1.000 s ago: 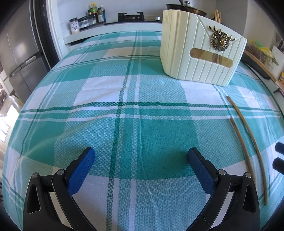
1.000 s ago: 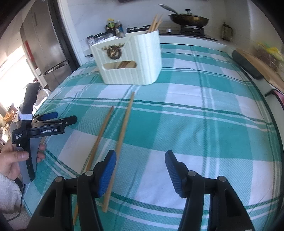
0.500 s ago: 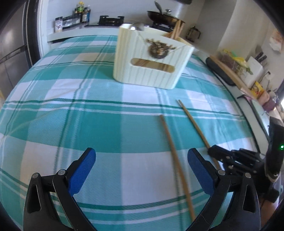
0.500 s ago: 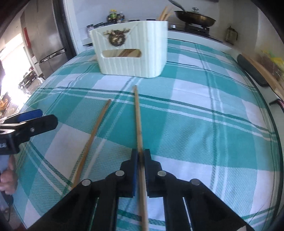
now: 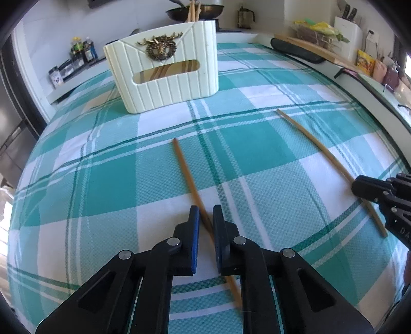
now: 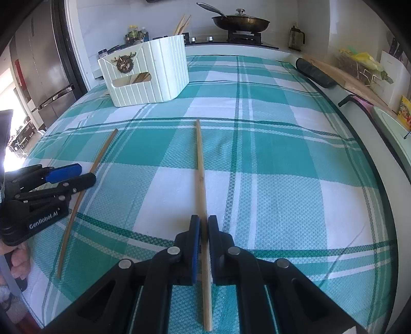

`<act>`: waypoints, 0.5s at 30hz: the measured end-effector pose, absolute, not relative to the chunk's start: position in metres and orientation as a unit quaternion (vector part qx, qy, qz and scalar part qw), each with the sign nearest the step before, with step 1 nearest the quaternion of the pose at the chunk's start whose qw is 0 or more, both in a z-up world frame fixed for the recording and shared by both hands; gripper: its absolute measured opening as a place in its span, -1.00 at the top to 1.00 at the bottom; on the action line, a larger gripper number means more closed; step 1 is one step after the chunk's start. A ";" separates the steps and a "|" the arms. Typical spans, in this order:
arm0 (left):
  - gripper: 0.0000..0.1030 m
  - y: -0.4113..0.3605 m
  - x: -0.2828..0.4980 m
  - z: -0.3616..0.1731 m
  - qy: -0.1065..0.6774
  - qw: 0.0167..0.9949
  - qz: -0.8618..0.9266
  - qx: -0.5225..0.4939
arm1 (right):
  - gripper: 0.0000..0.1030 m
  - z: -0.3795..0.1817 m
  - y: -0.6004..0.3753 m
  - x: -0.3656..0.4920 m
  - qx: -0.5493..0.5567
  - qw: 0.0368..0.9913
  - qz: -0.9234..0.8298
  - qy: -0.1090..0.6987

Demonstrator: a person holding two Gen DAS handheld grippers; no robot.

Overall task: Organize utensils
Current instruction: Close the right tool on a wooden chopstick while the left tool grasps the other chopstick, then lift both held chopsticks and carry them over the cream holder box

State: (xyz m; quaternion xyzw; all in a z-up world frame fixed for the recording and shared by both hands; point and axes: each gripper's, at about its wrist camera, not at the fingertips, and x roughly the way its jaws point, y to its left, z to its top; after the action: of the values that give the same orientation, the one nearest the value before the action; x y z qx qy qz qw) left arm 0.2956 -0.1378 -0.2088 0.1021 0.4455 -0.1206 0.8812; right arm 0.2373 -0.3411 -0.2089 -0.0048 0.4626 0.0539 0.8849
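Observation:
Two wooden chopsticks lie on the teal checked tablecloth (image 5: 257, 154). My left gripper (image 5: 206, 213) is closing its blue-padded jaws on the left chopstick (image 5: 185, 169), which runs between the pads near its lower half. My right gripper (image 6: 203, 222) is shut on the right chopstick (image 6: 199, 164), gripping its near part. Each view shows the other pair: right gripper (image 5: 355, 188) on the right chopstick (image 5: 316, 149), left gripper (image 6: 86, 174) at the left chopstick (image 6: 100, 159). A cream ribbed organizer box (image 5: 164, 77) with a brass deer emblem stands farther back, with wooden utensils (image 5: 194, 10) sticking out.
A lidded pan (image 6: 241, 21) sits on the stove behind the table. Spice bottles (image 5: 82, 51) line the back left counter. A dark roll (image 6: 316, 72) and a wooden board (image 6: 359, 87) lie along the right edge. A fridge (image 6: 43, 77) stands at left.
The left gripper swung right from bare cloth to the left chopstick and went from wide open to closed around it. The right gripper shut on its chopstick and edged along it.

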 end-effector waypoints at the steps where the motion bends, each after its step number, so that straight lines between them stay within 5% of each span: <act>1: 0.87 -0.131 0.296 -0.209 0.448 0.881 -0.121 0.098 | 0.87 -0.209 -0.341 0.237 -0.005 0.885 0.054 0.462; 10: 0.85 -0.047 0.290 -0.209 0.470 0.875 -0.106 0.044 | 0.87 -0.207 -0.352 0.226 -0.011 0.879 0.054 0.474; 12: 0.61 -0.037 0.293 -0.208 0.486 0.864 -0.125 0.032 | 0.85 -0.206 -0.354 0.225 -0.021 0.874 0.056 0.483; 14: -0.30 -0.034 0.299 -0.206 0.501 0.851 -0.156 0.026 | 0.73 -0.205 -0.354 0.228 -0.040 0.864 0.062 0.497; 15: -0.46 -0.035 0.303 -0.205 0.507 0.845 -0.169 0.031 | 0.60 -0.204 -0.355 0.230 -0.048 0.861 0.065 0.503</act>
State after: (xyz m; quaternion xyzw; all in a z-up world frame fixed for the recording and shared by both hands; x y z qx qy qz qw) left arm 0.3027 -0.0349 -0.2050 0.0314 0.5067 -0.1690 0.8448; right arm 0.2296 -0.3550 -0.2037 -0.0484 0.5026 0.0655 0.8607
